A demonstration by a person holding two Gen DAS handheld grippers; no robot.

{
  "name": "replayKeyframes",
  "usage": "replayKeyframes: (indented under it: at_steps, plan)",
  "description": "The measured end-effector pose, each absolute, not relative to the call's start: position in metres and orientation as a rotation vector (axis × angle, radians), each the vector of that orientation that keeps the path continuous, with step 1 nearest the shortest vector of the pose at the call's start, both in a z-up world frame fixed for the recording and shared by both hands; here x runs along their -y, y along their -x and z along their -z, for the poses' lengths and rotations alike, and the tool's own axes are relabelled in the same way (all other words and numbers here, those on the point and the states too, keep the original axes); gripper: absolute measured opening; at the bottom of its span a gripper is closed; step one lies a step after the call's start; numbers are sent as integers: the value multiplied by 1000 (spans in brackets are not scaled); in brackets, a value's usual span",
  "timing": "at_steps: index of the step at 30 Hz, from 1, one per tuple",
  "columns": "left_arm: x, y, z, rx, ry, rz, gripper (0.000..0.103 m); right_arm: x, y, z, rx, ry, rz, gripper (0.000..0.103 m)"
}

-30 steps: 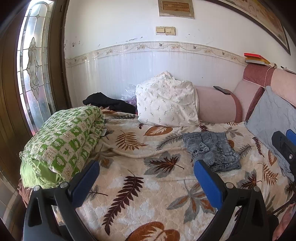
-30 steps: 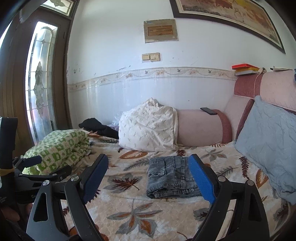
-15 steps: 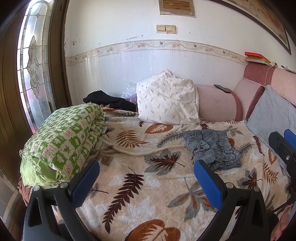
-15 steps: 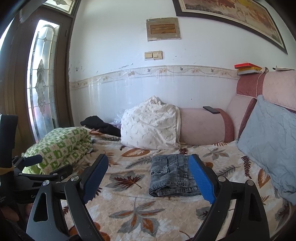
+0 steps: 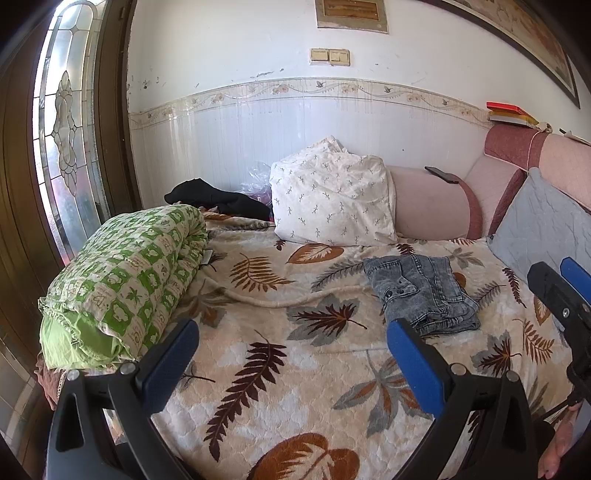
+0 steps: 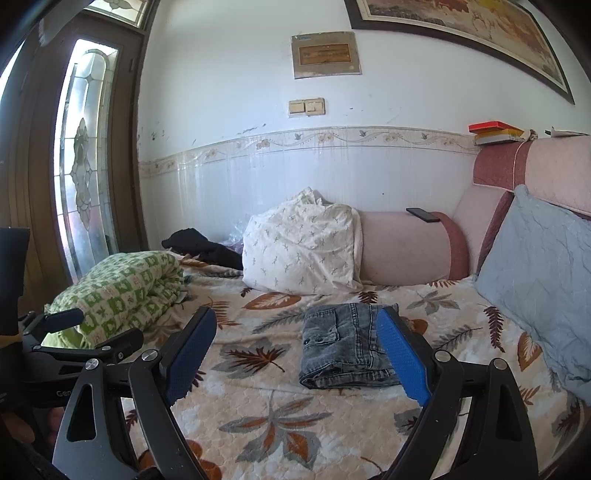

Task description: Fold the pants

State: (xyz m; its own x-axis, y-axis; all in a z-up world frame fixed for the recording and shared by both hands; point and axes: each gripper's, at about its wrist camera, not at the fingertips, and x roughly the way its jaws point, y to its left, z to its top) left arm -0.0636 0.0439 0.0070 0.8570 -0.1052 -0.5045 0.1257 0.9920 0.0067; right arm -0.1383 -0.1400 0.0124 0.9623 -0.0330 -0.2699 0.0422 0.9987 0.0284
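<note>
Bed (image 5: 295,387) carries folded grey jeans (image 6: 347,347), lying flat mid-quilt, long axis running away toward pillow (image 6: 301,251). Right gripper (image 6: 295,350) nearer, jeans ahead, partly behind its right finger; fingers spread, empty. Left gripper (image 5: 291,354) spread, empty; jeans ahead-right.

The right tongs (image 6: 297,339) are covering the right edge of the jeans (image 6: 341,345). A painting (image 6: 461,22) is running off the top edge. Lettering on the plaque (image 6: 325,54) is reading too small to tell. A pillow (image 6: 299,254) is hiding part of the dark garment (image 6: 201,245).
</note>
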Motion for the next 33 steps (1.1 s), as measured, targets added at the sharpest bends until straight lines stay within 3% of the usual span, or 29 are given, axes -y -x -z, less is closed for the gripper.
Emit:
replayKeyframes:
  at_steps: [33]
  plan:
    - [-49,51,6,-564,-63,147,103,140,127,-4,-305,-31,12,89]
